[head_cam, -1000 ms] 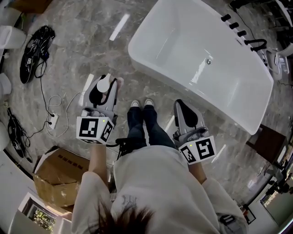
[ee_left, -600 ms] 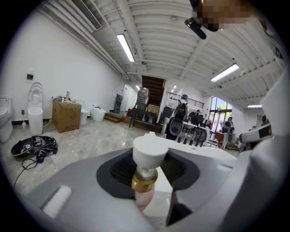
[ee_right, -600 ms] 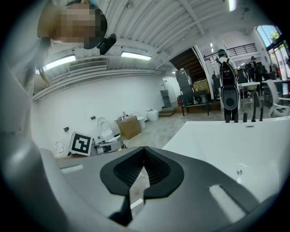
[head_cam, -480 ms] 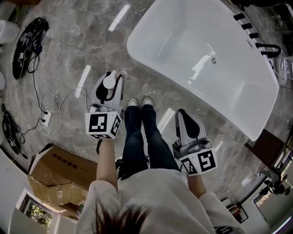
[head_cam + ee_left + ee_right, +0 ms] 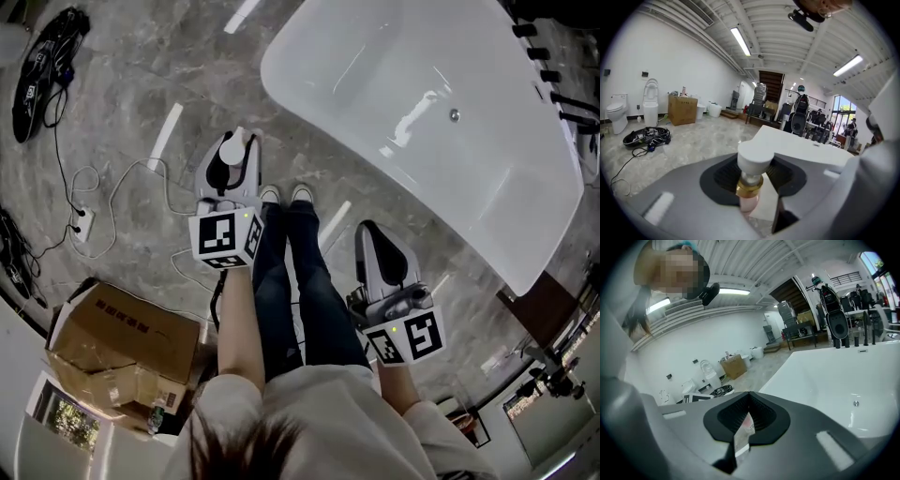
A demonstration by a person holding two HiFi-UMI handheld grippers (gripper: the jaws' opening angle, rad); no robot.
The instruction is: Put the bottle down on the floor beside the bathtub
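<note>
Left gripper (image 5: 232, 159) is clamped on the bottle (image 5: 755, 160) above the floor (image 5: 141, 94) near the end of the bathtub (image 5: 319, 84), so lower it upright until the base seats flat, then open the jaws slowly; right gripper (image 5: 373, 236) is closed and empty, keep it clear.

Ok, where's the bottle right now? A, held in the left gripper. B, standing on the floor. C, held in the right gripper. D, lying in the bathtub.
A: the left gripper view shows the bottle clamped upright between the jaws of the left gripper.
</note>
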